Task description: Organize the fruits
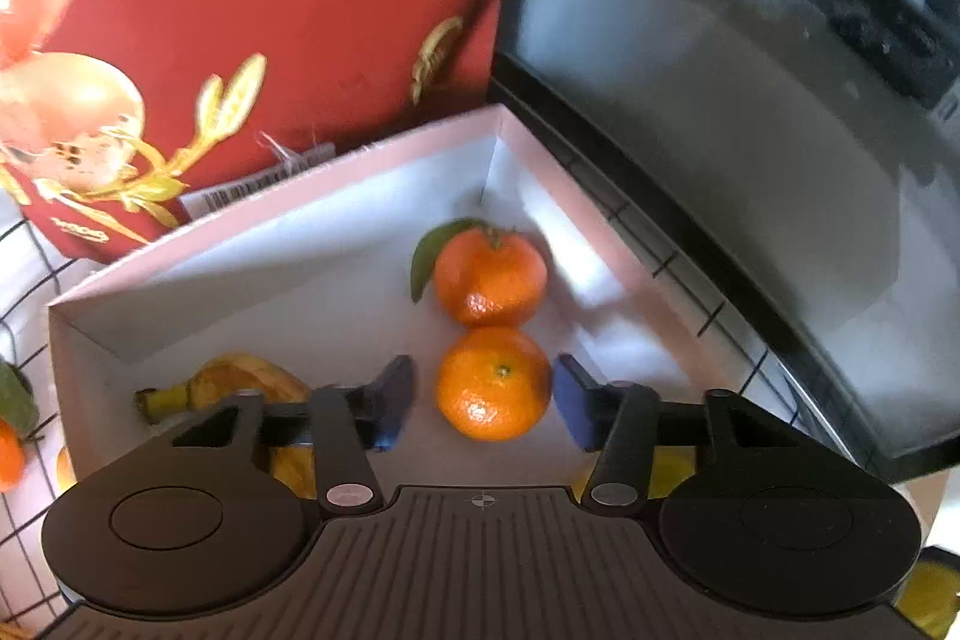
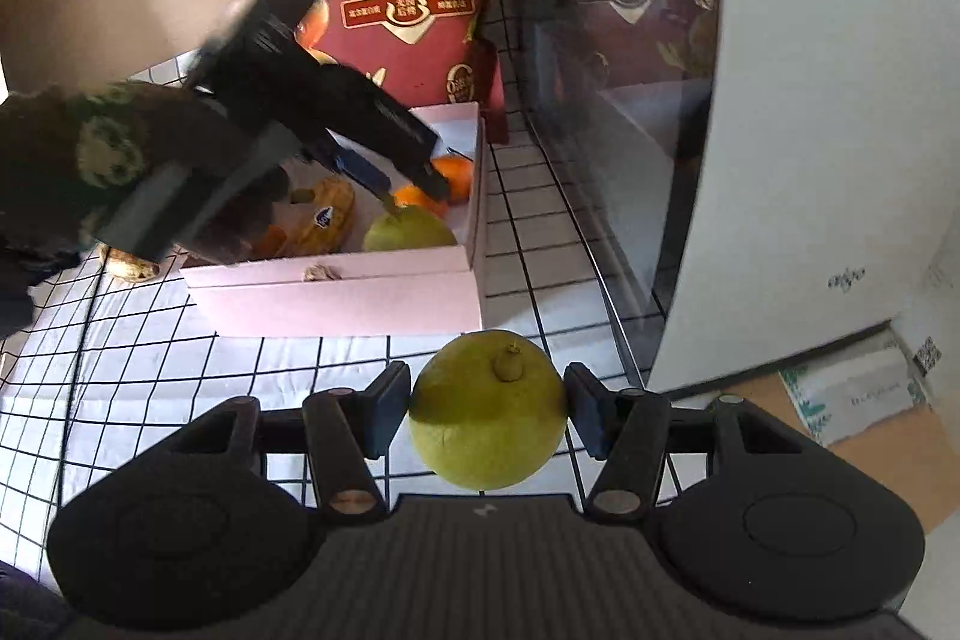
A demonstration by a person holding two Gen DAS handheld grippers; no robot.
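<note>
Two round orange tangerines point(image 1: 491, 274) in the shallow pink cardboard box's point(image 1: 384, 151) far right corner.
Left gripper point(image 1: 483, 397) straddles the nearer tangerine point(image 1: 493, 382) without touching; right gripper point(image 2: 487, 409) clamps one green-yellow pear point(image 2: 487, 409) just outside the box's near edge; a second pear point(image 2: 409, 229) and bananas point(image 2: 321, 220) lie inside.

Both hand-held grippers point(image 1: 483, 397) point(image 2: 487, 412) part-spread, angled down

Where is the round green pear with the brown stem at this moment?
In the right wrist view, the round green pear is clamped between the right tool fingers, above the white grid-patterned tablecloth, just in front of the pink cardboard box.
</note>
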